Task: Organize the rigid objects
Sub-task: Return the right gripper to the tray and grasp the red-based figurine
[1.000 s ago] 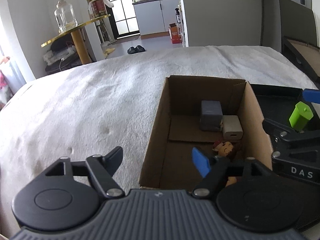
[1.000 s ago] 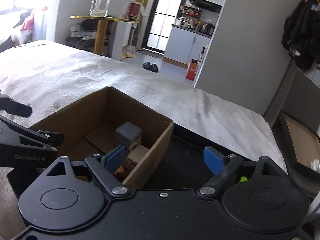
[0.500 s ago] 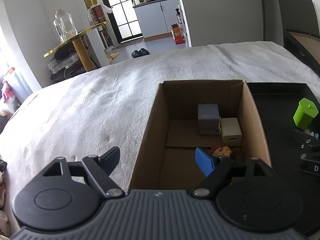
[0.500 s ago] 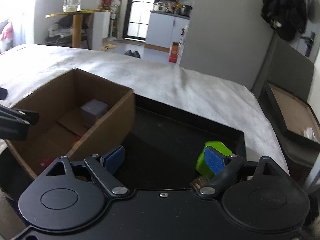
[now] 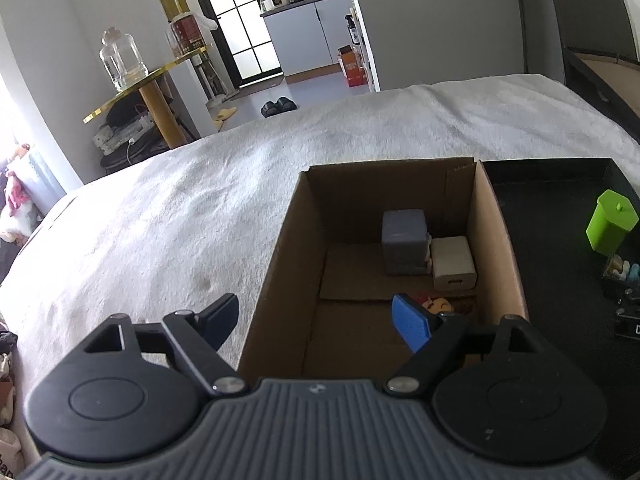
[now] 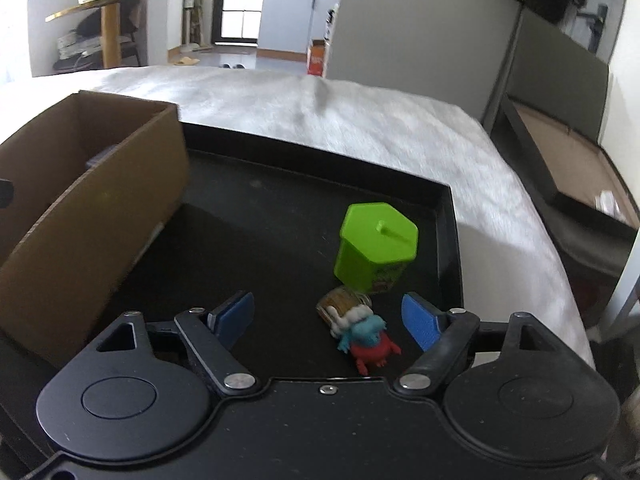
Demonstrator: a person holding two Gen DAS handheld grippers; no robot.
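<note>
A cardboard box (image 5: 496, 240) stands on a white bed and holds a grey cube (image 5: 404, 240), a white charger block (image 5: 454, 262) and a small figure (image 5: 438, 305). My left gripper (image 5: 316, 320) is open and empty above the box's near left wall. Beside the box lies a black tray (image 6: 248, 208) with a green hexagonal container (image 6: 376, 250), a small brown-and-white piece (image 6: 344, 306) and a red-and-teal toy figure (image 6: 368, 340). My right gripper (image 6: 328, 320) is open and empty, low over the tray, with the toys between its fingers.
The white bed cover (image 5: 160, 220) spreads to the left of and behind the box. A gold side table (image 5: 140, 88) with a glass jar stands beyond the bed. A dark frame with a board (image 6: 560, 152) leans to the right of the bed.
My right gripper has swung right from the box to over the tray, and the toys have come into its view. My left gripper has drawn back and up a little; it stays open.
</note>
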